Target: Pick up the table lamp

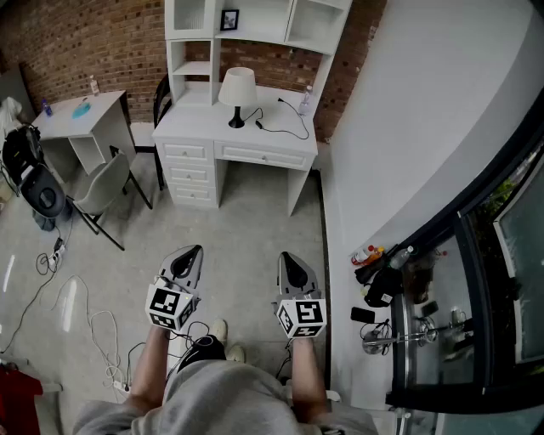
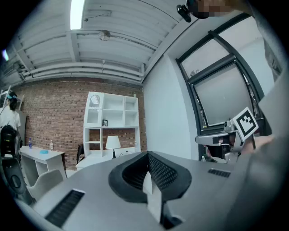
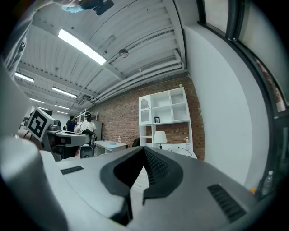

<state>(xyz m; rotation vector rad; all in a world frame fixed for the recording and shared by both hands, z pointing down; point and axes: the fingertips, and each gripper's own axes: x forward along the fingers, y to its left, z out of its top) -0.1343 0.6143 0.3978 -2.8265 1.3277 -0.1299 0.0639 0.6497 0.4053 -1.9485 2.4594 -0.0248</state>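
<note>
We're at step 0 really: our left hand-held gripper (image 1: pixel 194 251) & right hand-held gripper (image 1: pixel 286 257) sit closed w/ nothing in them, well apart from the table lamp (image 1: pixel 237 95) upright on the white counter (image 1: pixel 191 127), so approach, grip & lift all remain.

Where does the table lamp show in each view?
Head view: table lamp top centre, on the white desk.
Left gripper view: table lamp small, left of centre.
Right gripper view: table lamp small, just right of centre.
Shared landmark: white shelf unit behind it.
</note>
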